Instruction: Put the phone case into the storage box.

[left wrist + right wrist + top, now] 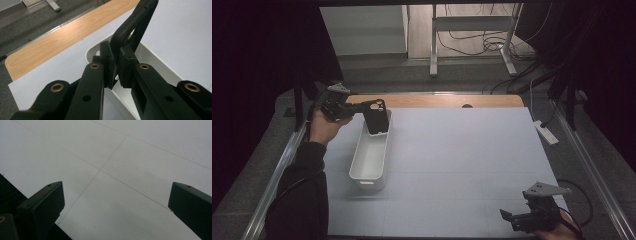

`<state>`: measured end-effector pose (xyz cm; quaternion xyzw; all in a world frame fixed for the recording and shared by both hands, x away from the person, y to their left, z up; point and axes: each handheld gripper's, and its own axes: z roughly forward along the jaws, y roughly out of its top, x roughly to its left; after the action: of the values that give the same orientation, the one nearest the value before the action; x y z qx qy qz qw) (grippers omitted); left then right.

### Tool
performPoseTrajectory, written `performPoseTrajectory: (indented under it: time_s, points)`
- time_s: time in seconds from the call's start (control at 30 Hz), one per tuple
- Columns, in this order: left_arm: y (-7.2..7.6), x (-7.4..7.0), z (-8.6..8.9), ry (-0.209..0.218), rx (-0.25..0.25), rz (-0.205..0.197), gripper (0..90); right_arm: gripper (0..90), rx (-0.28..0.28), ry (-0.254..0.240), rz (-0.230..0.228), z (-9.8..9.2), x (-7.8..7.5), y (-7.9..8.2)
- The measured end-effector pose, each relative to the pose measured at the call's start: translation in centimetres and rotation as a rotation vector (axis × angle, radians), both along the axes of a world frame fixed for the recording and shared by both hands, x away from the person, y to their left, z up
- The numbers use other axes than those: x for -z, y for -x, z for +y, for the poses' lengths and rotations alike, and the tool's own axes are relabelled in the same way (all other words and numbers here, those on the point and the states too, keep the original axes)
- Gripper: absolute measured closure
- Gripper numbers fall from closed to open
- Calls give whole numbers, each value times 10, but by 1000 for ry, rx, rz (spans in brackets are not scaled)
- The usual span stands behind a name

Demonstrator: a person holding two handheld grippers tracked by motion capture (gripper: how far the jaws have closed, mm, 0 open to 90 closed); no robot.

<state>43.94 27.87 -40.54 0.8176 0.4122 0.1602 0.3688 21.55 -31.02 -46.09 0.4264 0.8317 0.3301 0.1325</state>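
A black phone case (pixel 375 117) hangs tilted over the far end of a long white bin (pixel 362 172), pinched at its edge by my left gripper (pixel 361 111). In the left gripper view the pads of that gripper (pixel 116 67) press on the case's rim (pixel 130 27), with the bin's rounded rim (pixel 152 56) below. At the table's front right corner my right gripper (pixel 513 220) stands open. In the right gripper view its jaws are wide apart (pixel 116 195) over bare white mat, nothing between them.
A white mat (pixel 462 160) covers the table, with a strip of wood (pixel 437 101) along the far edge. A white power strip (pixel 545 132) lies off the right side. A desk frame (pixel 472 30) and cables stand on the floor beyond.
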Motion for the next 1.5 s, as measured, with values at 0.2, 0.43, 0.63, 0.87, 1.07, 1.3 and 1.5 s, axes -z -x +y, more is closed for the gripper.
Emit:
performPoseTrajectory:
  time_s: [0.2,0.43,0.63,0.87,1.07,1.3,1.5]
  points:
    - [-6,4,-3,-17,-1,-12,832,8,-2,-1,1,0,0,0]
    - [-11,7,-4,-18,1,-23,832,8,-2,-1,4,0,0,0]
    - [-15,9,-7,-32,6,-44,832,9,-1,-2,6,0,0,0]
    - [-18,13,-10,-64,25,-77,832,10,-6,-4,6,-1,0,0]
    - [-22,18,-8,-63,33,-106,831,11,-6,-6,13,-1,0,0]
    - [-24,23,-4,-68,4,-135,798,11,-9,-6,17,0,1,-1]
    - [-27,27,-4,-66,-54,-138,747,12,-13,-7,19,0,1,-1]
